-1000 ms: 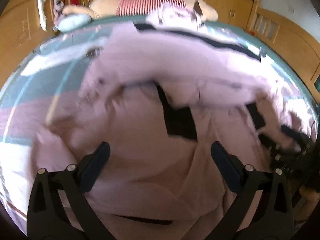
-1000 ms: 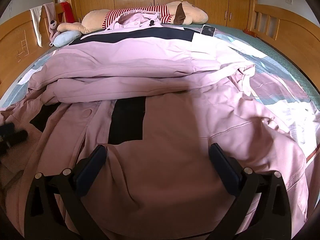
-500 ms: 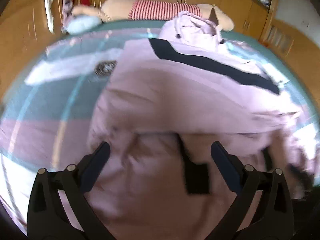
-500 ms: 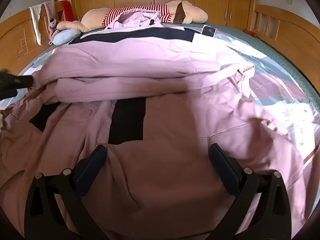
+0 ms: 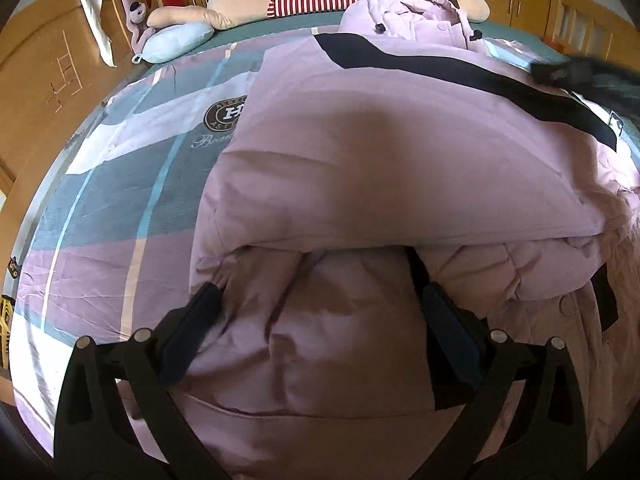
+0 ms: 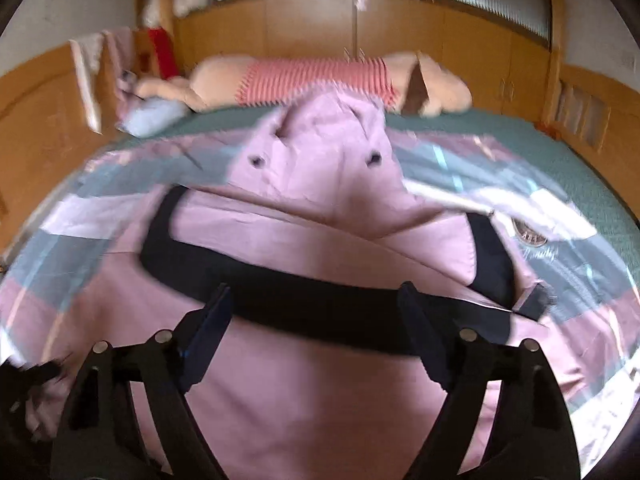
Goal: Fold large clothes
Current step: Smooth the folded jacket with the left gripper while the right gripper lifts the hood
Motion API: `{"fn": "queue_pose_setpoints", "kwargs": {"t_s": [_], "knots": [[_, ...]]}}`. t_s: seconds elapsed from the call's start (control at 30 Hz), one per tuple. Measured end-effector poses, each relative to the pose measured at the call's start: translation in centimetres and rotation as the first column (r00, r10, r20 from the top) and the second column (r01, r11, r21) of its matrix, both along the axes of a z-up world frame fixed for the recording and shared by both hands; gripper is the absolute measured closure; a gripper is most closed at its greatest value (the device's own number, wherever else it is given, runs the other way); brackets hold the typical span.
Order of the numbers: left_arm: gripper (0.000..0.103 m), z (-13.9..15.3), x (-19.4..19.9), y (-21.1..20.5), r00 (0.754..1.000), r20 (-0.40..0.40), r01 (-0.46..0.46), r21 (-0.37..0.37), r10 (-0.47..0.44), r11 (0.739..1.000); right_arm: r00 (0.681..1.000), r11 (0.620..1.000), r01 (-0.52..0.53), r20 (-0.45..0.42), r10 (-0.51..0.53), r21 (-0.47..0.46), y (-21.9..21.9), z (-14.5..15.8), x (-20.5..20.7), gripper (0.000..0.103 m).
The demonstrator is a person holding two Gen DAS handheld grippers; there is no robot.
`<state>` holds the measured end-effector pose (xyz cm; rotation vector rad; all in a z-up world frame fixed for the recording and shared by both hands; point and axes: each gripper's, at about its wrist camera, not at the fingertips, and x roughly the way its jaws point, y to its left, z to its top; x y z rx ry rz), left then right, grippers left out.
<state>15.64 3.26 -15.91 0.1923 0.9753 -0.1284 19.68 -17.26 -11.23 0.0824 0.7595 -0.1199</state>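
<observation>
A large pink padded coat (image 5: 400, 152) with a black band lies folded over itself on the bed, its hood (image 5: 412, 12) towards the headboard. My left gripper (image 5: 320, 296) hovers open over the coat's folded left edge, with puffy fabric under and between its fingers but not pinched. My right gripper (image 6: 314, 298) is over the coat's (image 6: 320, 392) upper back. Its jaws are closing, and the black band (image 6: 320, 312) lies just past the tips, ungripped. The hood (image 6: 320, 152) lies beyond. In the left wrist view the right gripper (image 5: 580, 76) is a dark blur at the upper right.
The bed sheet (image 5: 120, 200) has grey, pink and white patches and a round logo (image 5: 226, 114). A long plush toy in a red-striped shirt (image 6: 312, 76) and a light blue cushion (image 5: 176, 42) lie by the wooden headboard. Cloths (image 5: 96, 20) hang on the left rail.
My right gripper has travelled up the coat from its lower front to the black band near the hood, jaws slightly narrower. The left gripper has shifted towards the coat's folded left edge.
</observation>
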Motion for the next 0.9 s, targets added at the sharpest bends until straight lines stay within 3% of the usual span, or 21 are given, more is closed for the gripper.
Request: {"fn": "queue_pose_setpoints", "kwargs": {"t_s": [0.07,0.2,0.3,0.33,0.4,0.47,0.57,0.67,0.8,0.9], "knots": [[0.002,-0.2,0.1,-0.1,1.000,0.001,0.002,0.008,-0.002,1.000,0.999,1.000,0.019,-0.042,-0.018,0.015,-0.7,-2.4,1.2,0.018],[0.002,-0.2,0.1,-0.2,1.000,0.004,-0.001,0.011,0.001,1.000,0.999,0.999,0.001,-0.054,-0.004,-0.043,0.0,-3.5,1.4,0.016],[0.002,1.5,-0.5,0.5,0.997,0.076,-0.019,-0.083,0.026,0.996,0.998,1.000,-0.006,-0.068,0.005,-0.022,-0.2,-2.6,0.9,0.016],[0.002,2.5,-0.8,0.8,0.993,0.118,-0.009,-0.121,0.023,0.993,1.000,1.000,-0.010,-0.015,0.010,-0.015,-0.4,-1.4,0.0,0.016],[0.002,3.0,-1.1,1.0,0.988,0.151,-0.009,-0.127,0.028,0.992,0.995,0.999,0.024,0.101,-0.020,-0.036,-1.2,0.3,-1.6,0.016],[0.002,2.4,-0.7,1.0,0.992,0.122,-0.022,-0.122,0.037,0.992,0.986,0.995,0.083,0.152,-0.074,-0.057,-2.3,1.0,-2.7,0.016],[0.002,0.5,0.5,1.5,0.999,0.004,-0.045,-0.180,0.046,0.983,0.989,0.987,0.141,0.062,-0.136,-0.074,-4.7,-0.9,-2.0,0.016],[0.002,0.5,0.7,1.5,0.999,0.009,-0.044,-0.172,0.046,0.984,0.992,0.991,0.120,-0.019,-0.121,-0.064,-5.6,-3.6,-1.3,0.014],[0.002,0.0,0.9,0.9,0.999,0.022,-0.033,-0.120,0.036,0.992,0.988,0.984,0.136,-0.056,-0.143,-0.117,-4.6,-2.4,-1.0,0.014],[0.002,-0.3,0.9,0.5,0.999,0.027,-0.028,-0.094,0.031,0.995,0.986,0.990,0.125,0.118,-0.116,-0.069,-4.3,1.4,-1.9,0.013]]}}
